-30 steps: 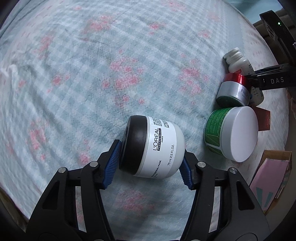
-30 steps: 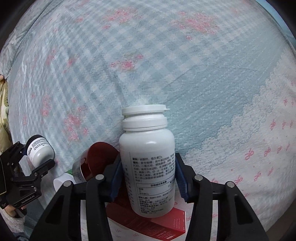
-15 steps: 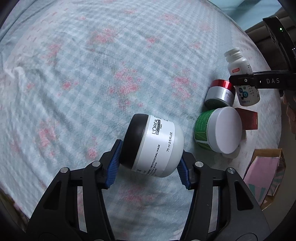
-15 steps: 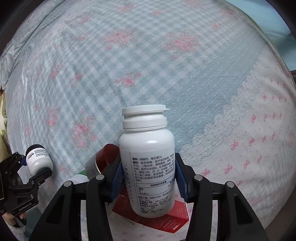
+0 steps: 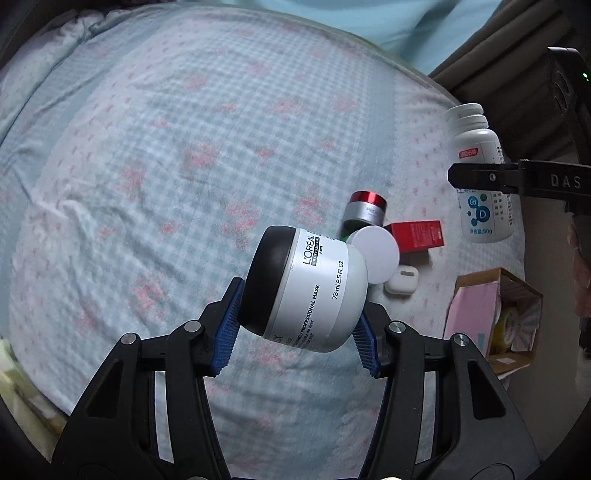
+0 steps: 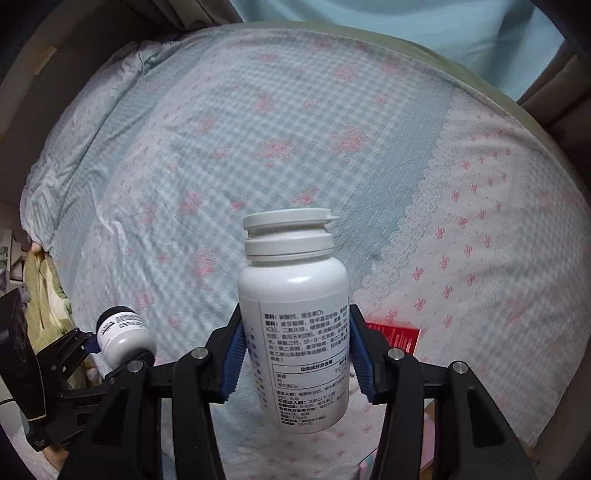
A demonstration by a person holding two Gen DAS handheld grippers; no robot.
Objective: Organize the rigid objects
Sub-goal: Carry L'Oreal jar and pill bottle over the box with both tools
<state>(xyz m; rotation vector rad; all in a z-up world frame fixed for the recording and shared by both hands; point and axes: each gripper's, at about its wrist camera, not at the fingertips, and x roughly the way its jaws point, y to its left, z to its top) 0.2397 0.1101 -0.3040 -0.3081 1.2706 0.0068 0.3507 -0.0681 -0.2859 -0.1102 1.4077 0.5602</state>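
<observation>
Nearest to us, our left gripper [image 5: 297,334] is clamped on the L'Oréal mask jar [image 5: 306,291], blue pads pressing its black lid and its white base, the jar tilted on its side and held clear above the bedspread [image 5: 147,166]. Our right gripper [image 6: 295,360] is clamped on the white supplement bottle [image 6: 293,314], which stands upright between the pads, cap on, also clear of the bed.

Just beyond the jar, on the bedspread's right part, lie a white-lidded jar [image 5: 375,253], a small white earbud case [image 5: 400,280] touching it, a red box [image 5: 417,234] and a silver pot with a red lid [image 5: 365,212], clustered together. Near right, an open cardboard box [image 5: 495,317] sits at the bed's edge.

Farther off, the checked, pink-flowered cover stretches to a pale blue wall [image 6: 369,14].
</observation>
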